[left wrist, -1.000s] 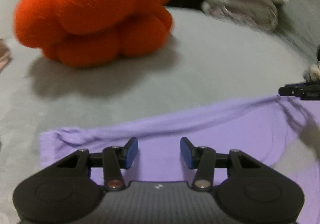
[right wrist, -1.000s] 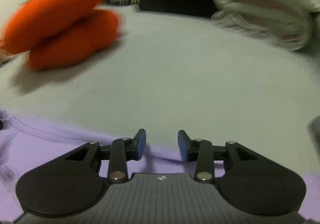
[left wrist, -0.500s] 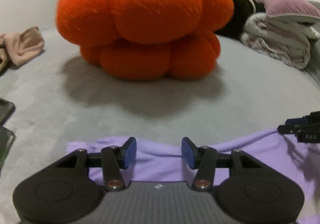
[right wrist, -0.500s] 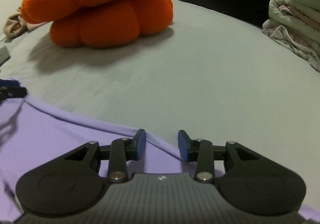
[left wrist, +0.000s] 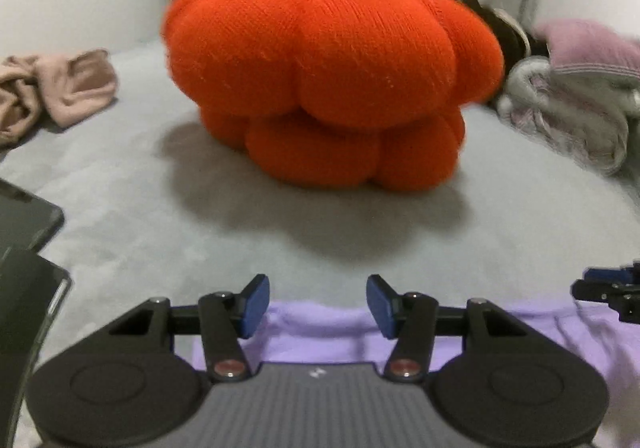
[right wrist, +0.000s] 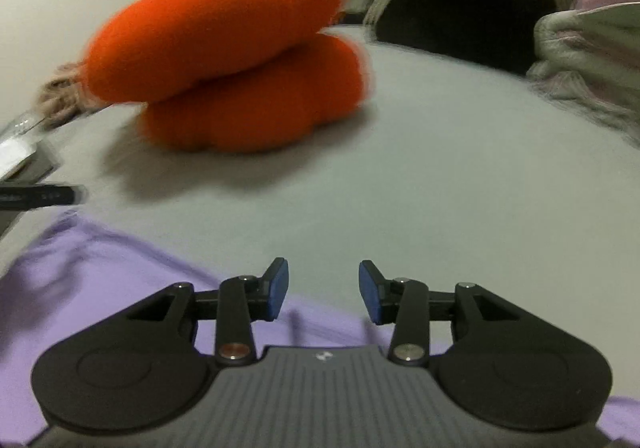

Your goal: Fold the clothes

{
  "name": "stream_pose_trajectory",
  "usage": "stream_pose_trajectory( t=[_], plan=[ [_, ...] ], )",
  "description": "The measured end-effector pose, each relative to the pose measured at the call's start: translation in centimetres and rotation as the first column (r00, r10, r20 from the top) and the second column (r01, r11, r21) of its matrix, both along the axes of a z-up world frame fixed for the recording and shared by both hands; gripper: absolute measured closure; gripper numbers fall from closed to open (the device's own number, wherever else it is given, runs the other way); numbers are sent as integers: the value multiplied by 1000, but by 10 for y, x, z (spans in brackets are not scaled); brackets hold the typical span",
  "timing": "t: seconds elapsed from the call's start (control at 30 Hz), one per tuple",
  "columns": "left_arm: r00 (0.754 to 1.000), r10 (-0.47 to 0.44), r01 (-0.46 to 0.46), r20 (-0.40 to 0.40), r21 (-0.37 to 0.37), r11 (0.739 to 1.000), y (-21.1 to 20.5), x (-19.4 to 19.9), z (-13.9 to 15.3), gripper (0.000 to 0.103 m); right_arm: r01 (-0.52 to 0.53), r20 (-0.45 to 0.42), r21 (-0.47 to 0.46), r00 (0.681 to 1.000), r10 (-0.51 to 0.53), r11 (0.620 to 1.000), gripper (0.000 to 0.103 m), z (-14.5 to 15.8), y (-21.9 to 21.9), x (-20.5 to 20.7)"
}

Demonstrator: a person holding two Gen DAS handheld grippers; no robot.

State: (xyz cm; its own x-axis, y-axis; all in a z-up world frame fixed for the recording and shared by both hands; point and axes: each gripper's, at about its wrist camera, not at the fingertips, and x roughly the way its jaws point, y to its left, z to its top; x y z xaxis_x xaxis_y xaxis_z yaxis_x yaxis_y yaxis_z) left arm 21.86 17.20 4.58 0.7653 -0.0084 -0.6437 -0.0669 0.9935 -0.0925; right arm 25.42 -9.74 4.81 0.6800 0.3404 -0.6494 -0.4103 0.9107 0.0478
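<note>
Your left gripper (left wrist: 314, 302) is released, nothing between its fingers. Your right gripper (right wrist: 323, 290) is opening, fingers empty. The purple garment (right wrist: 100, 272) lies flat on the grey bed (right wrist: 440, 176) beneath both grippers, near the orange pumpkin cushion (left wrist: 332, 68).

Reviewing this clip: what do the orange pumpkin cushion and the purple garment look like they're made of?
Pumpkin cushion: looks like knitted yarn over soft stuffing, matte; fine ribbed stitch lines run over its bulging lobes, with a green knit patch on top. Purple garment: seems a thin, smooth jersey-type fabric, matte; it lies flat on the grey surface with soft shallow wrinkles. Blur keeps the weave uncertain.
</note>
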Motion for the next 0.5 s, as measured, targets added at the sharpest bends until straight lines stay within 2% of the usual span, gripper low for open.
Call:
stream_pose_trajectory(
  t=[0.1,0.23,0.33,0.5],
  plan=[
    [1000,17,-17,9,39,999,6,-1,-6,48,-96,-4,-63,995,96,993,59,-8,28,-2],
    [1000,22,-22,10,11,1000,25,-3,-6,48,-162,-4,-102,987,162,982,59,-16,47,13],
    [999,33,-33,-1,3,999,32,-5,-7,48,-227,7,-184,973,232,956,59,-21,59,10],
    [996,-90,90,-16,16,996,17,-11,-4,48,-261,44,-182,961,273,948,53,-17,58,-3]
  ],
)
